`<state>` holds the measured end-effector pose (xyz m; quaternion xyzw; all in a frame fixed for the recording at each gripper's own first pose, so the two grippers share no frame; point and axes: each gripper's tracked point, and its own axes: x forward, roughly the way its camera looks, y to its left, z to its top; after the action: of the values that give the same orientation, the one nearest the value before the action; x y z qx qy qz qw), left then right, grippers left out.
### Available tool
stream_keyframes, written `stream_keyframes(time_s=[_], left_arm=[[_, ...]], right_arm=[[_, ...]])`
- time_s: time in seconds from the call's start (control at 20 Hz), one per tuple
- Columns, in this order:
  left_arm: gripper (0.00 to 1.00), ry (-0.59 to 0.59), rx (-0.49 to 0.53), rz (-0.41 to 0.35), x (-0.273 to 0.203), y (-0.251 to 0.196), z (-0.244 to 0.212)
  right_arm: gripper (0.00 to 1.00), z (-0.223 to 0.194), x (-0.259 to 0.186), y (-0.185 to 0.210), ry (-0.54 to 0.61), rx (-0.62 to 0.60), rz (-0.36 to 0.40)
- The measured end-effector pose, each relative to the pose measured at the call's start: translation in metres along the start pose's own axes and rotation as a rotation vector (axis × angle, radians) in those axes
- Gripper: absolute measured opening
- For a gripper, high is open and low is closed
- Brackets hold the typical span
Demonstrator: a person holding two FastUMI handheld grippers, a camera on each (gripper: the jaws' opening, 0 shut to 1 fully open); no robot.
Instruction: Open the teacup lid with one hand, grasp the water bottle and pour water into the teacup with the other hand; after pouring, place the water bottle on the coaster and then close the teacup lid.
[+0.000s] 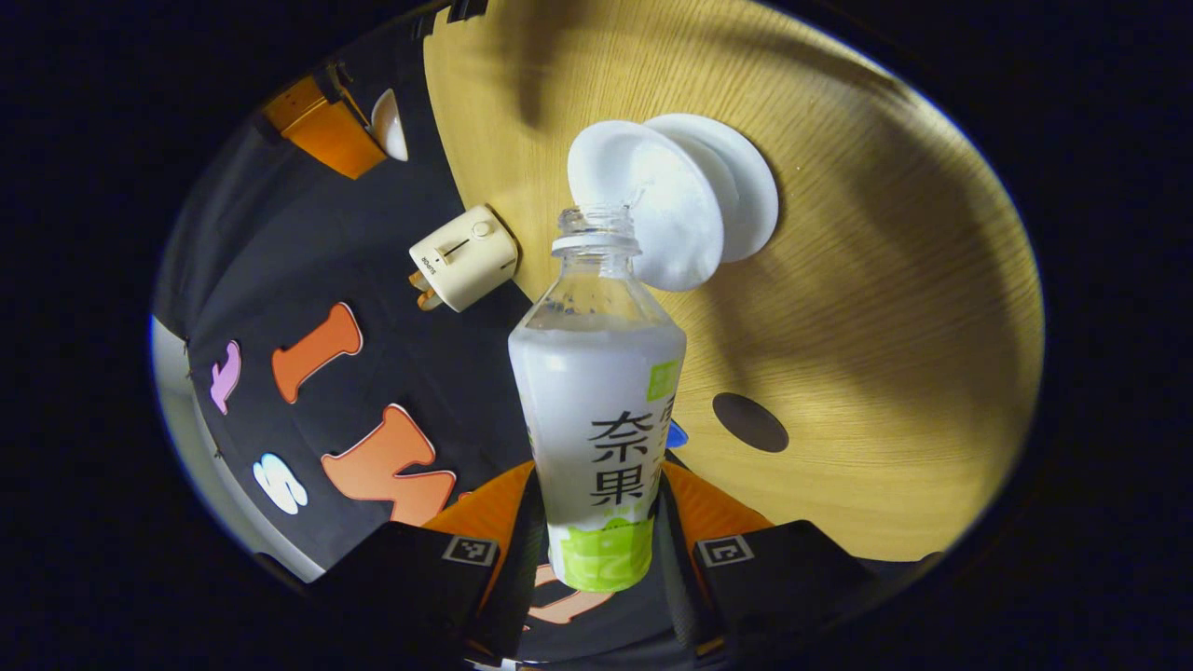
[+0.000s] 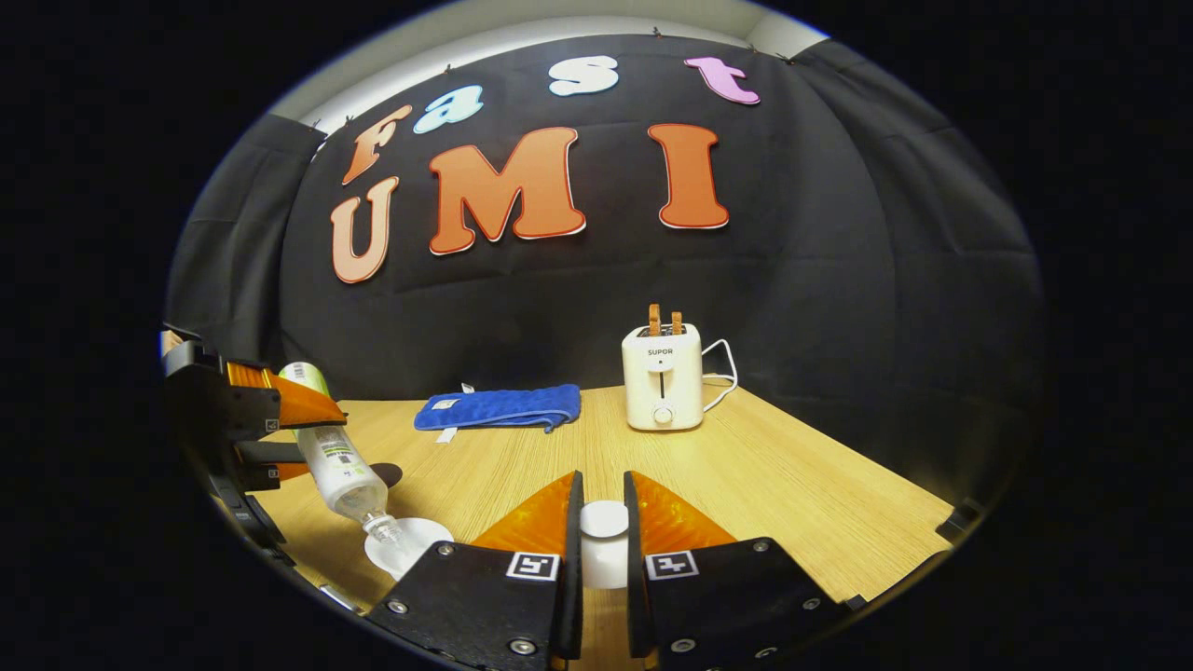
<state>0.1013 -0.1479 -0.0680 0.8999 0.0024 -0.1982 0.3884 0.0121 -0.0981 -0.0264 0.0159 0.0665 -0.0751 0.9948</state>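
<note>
In the left gripper view my left gripper point(image 1: 596, 485) is shut on the water bottle point(image 1: 596, 410), an uncapped clear bottle with a green-and-white label. It is tipped forward, mouth at the rim of the white teacup point(image 1: 652, 200) on the wooden table. From the right gripper view the same bottle point(image 2: 340, 461) slants down from the left gripper point(image 2: 303, 433) to the open teacup point(image 2: 405, 550). My right gripper point(image 2: 601, 480) is shut on the white teacup lid point(image 2: 604, 540), held above the table to the cup's right. The dark round coaster point(image 1: 750, 421) lies beside the cup.
A cream toaster point(image 2: 662, 377) with its cord stands at the back of the wooden table point(image 2: 792, 494). A folded blue cloth point(image 2: 499, 407) lies to its left near the wall. The table's near edge runs close under my right gripper.
</note>
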Motion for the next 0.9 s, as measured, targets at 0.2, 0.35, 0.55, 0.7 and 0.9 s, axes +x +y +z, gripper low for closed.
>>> stream_keyframes(time_s=[0.2,0.35,0.55,0.7,0.9], left_arm=[[0.63,0.018,0.082,0.037,-0.006,0.010,-0.002],[0.63,0.019,0.093,0.030,-0.003,0.010,0.000],[0.63,-0.006,0.010,-0.001,0.000,0.003,0.000],[0.63,-0.011,-0.124,-0.037,0.006,-0.012,-0.002],[0.63,-0.021,-0.362,-0.103,0.007,-0.044,0.004]], right_arm=[[0.19,0.000,0.000,0.001,0.003,-0.003,0.003],[0.19,-0.001,-0.001,0.006,0.006,0.006,0.022],[0.19,0.000,-0.002,0.003,0.005,0.011,0.021],[0.19,0.001,-0.001,-0.001,0.004,0.020,0.013],[0.19,-0.001,-0.001,-0.005,0.009,0.039,0.009]])
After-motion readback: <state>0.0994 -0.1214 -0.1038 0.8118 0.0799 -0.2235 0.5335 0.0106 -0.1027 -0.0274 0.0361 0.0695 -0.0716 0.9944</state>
